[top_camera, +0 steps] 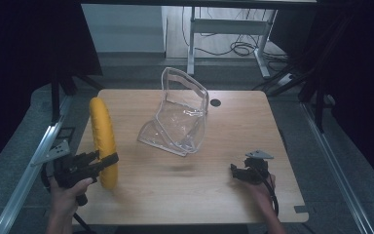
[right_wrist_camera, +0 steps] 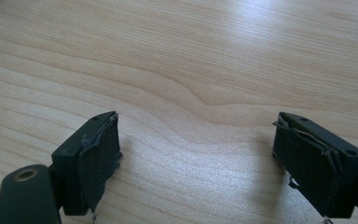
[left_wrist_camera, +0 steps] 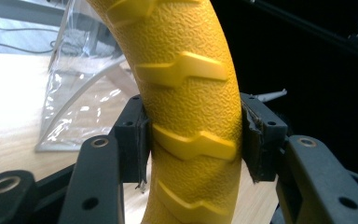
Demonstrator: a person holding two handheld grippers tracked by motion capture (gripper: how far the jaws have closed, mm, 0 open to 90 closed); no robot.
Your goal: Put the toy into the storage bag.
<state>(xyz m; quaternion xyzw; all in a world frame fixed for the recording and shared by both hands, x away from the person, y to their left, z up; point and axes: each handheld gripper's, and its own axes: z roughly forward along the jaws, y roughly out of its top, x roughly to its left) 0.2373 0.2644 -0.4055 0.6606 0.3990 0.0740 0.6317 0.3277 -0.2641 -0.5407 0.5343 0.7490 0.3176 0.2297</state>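
Here the left claw (top_camera: 108,160) is clamped on the yellow ridged rubber ring (top_camera: 102,139), upright at the frame's left; it could twist loose (narrow grip low on its rim). The right claw (top_camera: 237,171), jaws apart and empty, rests lower right on the wooden surface (top_camera: 190,195), too far to steady the clear plastic bag (top_camera: 180,117) at centre.

Lab — curtained wooden table (top_camera: 185,195), floor cables (top_camera: 233,48)

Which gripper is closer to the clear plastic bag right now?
Left, by a small margin. The left gripper, clamped on the yellow ring, sits at the near left of the clear plastic bag. The right gripper, jaws open over bare table, is a little farther off at its near right.
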